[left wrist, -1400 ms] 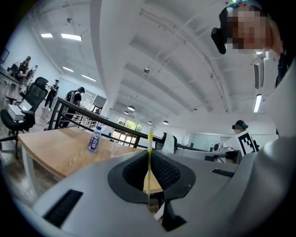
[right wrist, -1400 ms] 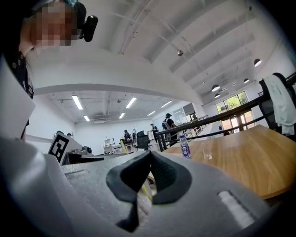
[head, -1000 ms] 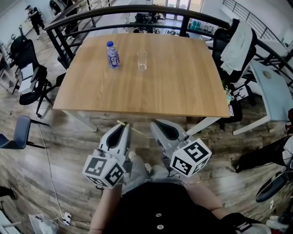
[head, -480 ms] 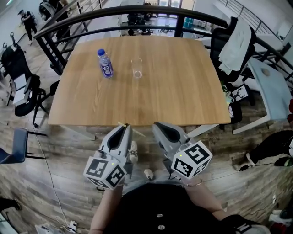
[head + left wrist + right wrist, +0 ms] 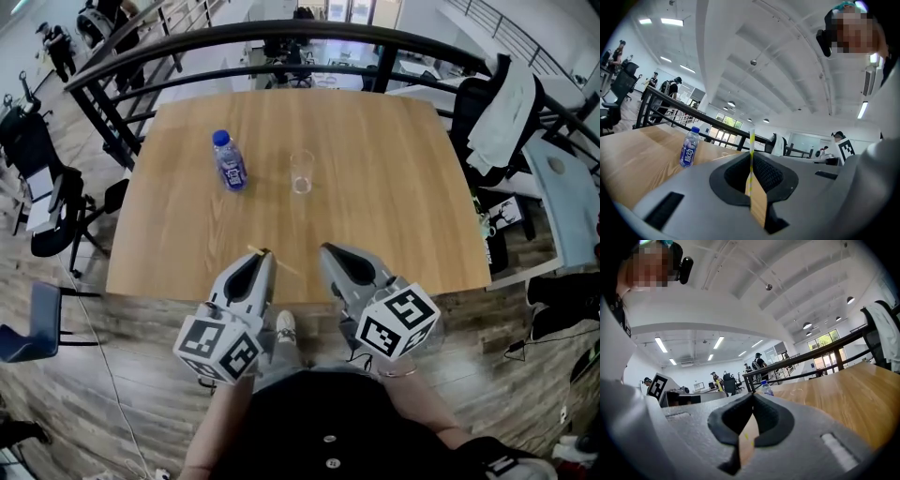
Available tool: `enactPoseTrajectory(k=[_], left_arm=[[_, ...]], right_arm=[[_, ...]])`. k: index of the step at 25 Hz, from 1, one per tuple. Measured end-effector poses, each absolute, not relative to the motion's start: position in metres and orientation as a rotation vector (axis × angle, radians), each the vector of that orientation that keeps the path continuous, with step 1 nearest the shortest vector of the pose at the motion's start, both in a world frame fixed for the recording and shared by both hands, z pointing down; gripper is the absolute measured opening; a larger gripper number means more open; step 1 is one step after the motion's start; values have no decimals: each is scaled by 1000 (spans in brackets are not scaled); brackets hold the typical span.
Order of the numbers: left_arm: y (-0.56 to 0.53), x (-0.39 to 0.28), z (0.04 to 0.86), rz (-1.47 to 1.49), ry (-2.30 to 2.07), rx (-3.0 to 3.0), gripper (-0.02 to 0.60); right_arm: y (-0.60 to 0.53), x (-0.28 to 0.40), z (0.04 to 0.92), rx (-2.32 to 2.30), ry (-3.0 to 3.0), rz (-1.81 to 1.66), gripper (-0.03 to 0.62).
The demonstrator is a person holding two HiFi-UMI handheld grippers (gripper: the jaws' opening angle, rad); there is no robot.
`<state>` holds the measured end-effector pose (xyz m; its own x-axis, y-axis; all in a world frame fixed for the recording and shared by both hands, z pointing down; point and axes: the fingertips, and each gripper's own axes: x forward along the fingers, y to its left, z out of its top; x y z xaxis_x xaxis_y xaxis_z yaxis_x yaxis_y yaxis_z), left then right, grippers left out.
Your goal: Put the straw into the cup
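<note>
A clear plastic cup (image 5: 301, 172) stands upright at the middle of the wooden table (image 5: 394, 197). My left gripper (image 5: 262, 256) is shut on a thin yellow-and-white striped straw (image 5: 255, 250), which crosses the jaw tips over the table's near edge. In the left gripper view the straw (image 5: 752, 140) rises upright from the closed jaw tips of the left gripper (image 5: 751, 158). My right gripper (image 5: 328, 250) hovers beside the left one, and in its own view the right gripper (image 5: 751, 398) has its jaws closed with nothing between them. Both point level toward the cup, well short of it.
A small water bottle (image 5: 230, 161) with a blue cap and purple label stands left of the cup, also seen as the bottle (image 5: 689, 147) in the left gripper view. A dark railing (image 5: 281, 33) runs behind the table. Office chairs stand at left (image 5: 56, 202) and right (image 5: 502, 112).
The person has stepped forward, so the table now lies closer. Both grippers, earlier over the floor short of the table, now reach over its near edge. The straw stays gripped.
</note>
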<state>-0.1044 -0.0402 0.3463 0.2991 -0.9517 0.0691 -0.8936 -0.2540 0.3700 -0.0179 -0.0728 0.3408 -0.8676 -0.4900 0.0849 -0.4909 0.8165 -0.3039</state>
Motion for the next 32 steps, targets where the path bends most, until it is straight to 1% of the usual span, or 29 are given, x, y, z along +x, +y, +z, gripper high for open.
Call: enactPoseTrajectory(k=[8, 12, 23, 32], left_arm=[[-116, -155, 336, -220, -1585, 2318, 32], [-145, -167, 336, -214, -1518, 2358, 32], [-185, -181, 345, -218, -1433, 2353, 32], [-206, -180, 344, -219, -1440, 2353, 32]], right_arm=[[-140, -74, 335, 897, -2985, 480, -2], [-165, -88, 335, 965, -2962, 470, -2], [-198, -97, 343, 1063, -2906, 510, -2], [-218, -90, 337, 1073, -2944, 520, -2]])
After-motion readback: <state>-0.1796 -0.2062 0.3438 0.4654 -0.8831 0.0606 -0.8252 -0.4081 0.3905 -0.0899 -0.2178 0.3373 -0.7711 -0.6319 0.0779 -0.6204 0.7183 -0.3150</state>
